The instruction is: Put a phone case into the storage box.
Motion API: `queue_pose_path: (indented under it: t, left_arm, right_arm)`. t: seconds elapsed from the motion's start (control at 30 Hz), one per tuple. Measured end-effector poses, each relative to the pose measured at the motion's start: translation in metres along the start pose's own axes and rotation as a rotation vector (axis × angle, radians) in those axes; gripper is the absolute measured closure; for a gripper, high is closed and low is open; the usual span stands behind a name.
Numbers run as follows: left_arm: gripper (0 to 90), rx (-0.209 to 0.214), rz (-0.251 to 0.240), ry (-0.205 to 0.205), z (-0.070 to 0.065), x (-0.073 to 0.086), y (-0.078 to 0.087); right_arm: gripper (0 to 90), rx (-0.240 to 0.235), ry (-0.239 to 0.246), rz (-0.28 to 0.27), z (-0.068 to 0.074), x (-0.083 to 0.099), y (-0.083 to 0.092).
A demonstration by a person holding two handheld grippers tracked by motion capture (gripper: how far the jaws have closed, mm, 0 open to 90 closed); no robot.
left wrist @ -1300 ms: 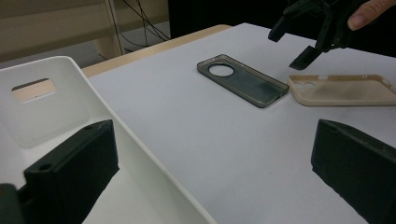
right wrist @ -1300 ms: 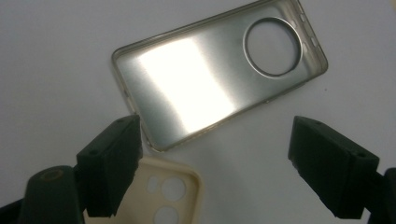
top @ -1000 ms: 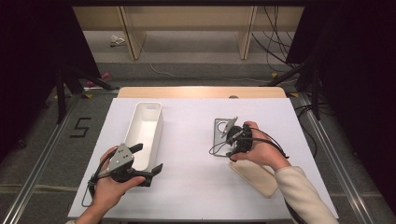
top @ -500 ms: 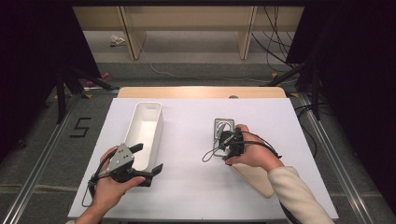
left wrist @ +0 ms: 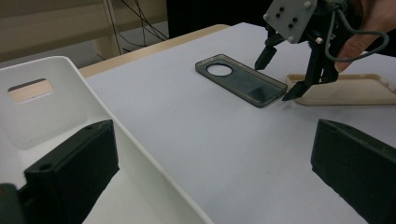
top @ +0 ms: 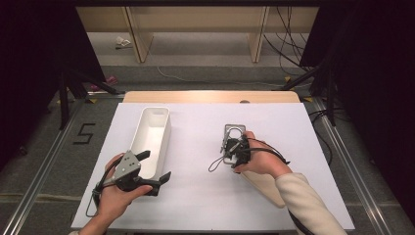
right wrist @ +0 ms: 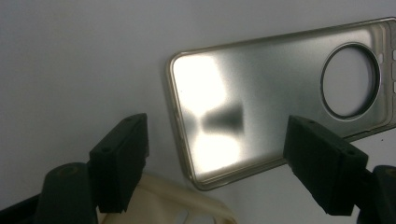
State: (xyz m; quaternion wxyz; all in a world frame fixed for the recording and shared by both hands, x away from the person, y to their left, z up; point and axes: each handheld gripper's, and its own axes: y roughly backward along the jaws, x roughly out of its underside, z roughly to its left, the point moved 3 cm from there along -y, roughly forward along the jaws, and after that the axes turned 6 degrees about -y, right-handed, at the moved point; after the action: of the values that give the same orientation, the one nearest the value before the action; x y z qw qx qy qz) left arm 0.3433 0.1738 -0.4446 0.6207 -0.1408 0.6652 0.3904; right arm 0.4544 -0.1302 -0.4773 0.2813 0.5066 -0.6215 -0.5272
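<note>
While its jaws have just been closing a little, the right tool [top: 230, 148] hangs wide open over the grey phone case [left wrist: 240, 79], gripping nothing; the left tool [top: 156, 169] stands open beside the white bin [top: 147, 142].

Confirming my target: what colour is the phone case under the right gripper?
Translucent smoky grey phone case, clearest in the left gripper view.

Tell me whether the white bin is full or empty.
Empty: the high view shows the bin's bare white floor, and the left gripper view shows bare inner walls.
</note>
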Motion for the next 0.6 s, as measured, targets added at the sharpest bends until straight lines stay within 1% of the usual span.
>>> queue_pose_path:
  t: [0.03, 0.07, 0.13, 0.27, 0.3, 0.37, 0.43, 0.53, 0.6]
  left_arm:
    - [0.2, 0.001, 0.0, 0.0, 0.0, 0.0, 0.0]
    - [0.2, 0.001, 0.001, 0.0, 0.0, 0.0, 0.0]
    - [0.2, 0.004, 0.002, 0.001, 0.0, 0.0, 0.0]
    - [0.2, 0.005, 0.002, 0.0, 0.0, 0.0, 0.0]
    - [0.2, 0.005, 0.002, -0.001, 0.0, 0.0, 0.0]
    - [0.2, 0.005, 0.002, 0.001, 0.0, 0.0, -0.001]
    - [0.3, 0.007, 0.004, -0.003, 0.0, 0.001, -0.001]
    - [0.3, 0.008, 0.004, -0.002, 0.0, 0.001, -0.001]
    - [0.2, 0.008, 0.003, -0.002, 0.0, 0.0, -0.001]
  right_arm:
    - [23.7, 0.002, 0.009, 0.006, -0.001, 0.0, -0.001]
    - [23.9, 0.0, 0.005, 0.001, -0.001, -0.001, -0.002]
    - [24.1, 0.007, 0.009, 0.016, -0.003, -0.001, -0.004]
    - [24.8, 0.008, 0.007, 0.024, -0.004, -0.001, -0.007]
    - [25.0, 0.013, 0.013, 0.037, -0.005, 0.0, -0.008]
    - [25.4, 0.01, 0.012, 0.031, -0.006, 0.0, -0.01]
    - [25.5, 0.014, 0.018, 0.039, -0.008, -0.001, -0.01]
    - [25.7, 0.013, 0.012, 0.04, -0.008, -0.001, -0.011]
    - [25.9, 0.014, 0.021, 0.049, -0.008, -0.002, -0.011]
